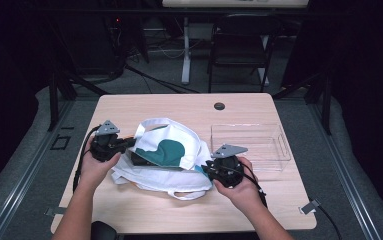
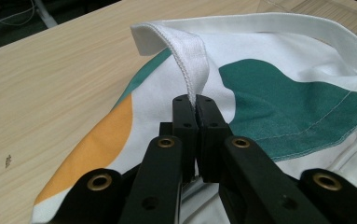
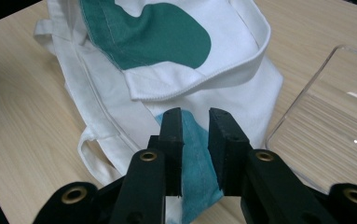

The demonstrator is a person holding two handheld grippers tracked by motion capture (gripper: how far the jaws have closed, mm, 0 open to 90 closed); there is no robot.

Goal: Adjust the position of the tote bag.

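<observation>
A white cloth tote bag (image 1: 171, 131) printed with green, orange and teal patches lies in the middle of the wooden table (image 1: 129, 107). My left gripper (image 1: 128, 143) at the bag's left end is shut on its raised white hem (image 2: 185, 51); the pads (image 2: 185, 116) meet on the cloth. At the bag's right end, my right gripper (image 1: 205, 168) hovers with its jaws a little apart. A teal patch (image 3: 195, 140) of cloth shows in the gap of the right gripper (image 3: 195, 114), and the pads (image 3: 171, 135) do not visibly press on it. Something dark (image 1: 139, 159) sits inside the bag's mouth.
A clear plastic box (image 1: 259, 131) stands right of the bag, close beside my right gripper, and its corner (image 3: 325, 130) is near in the right gripper view. Loose bag handles (image 1: 184, 192) lie toward the front edge. Beyond the table stand a chair (image 1: 239, 45) and table legs.
</observation>
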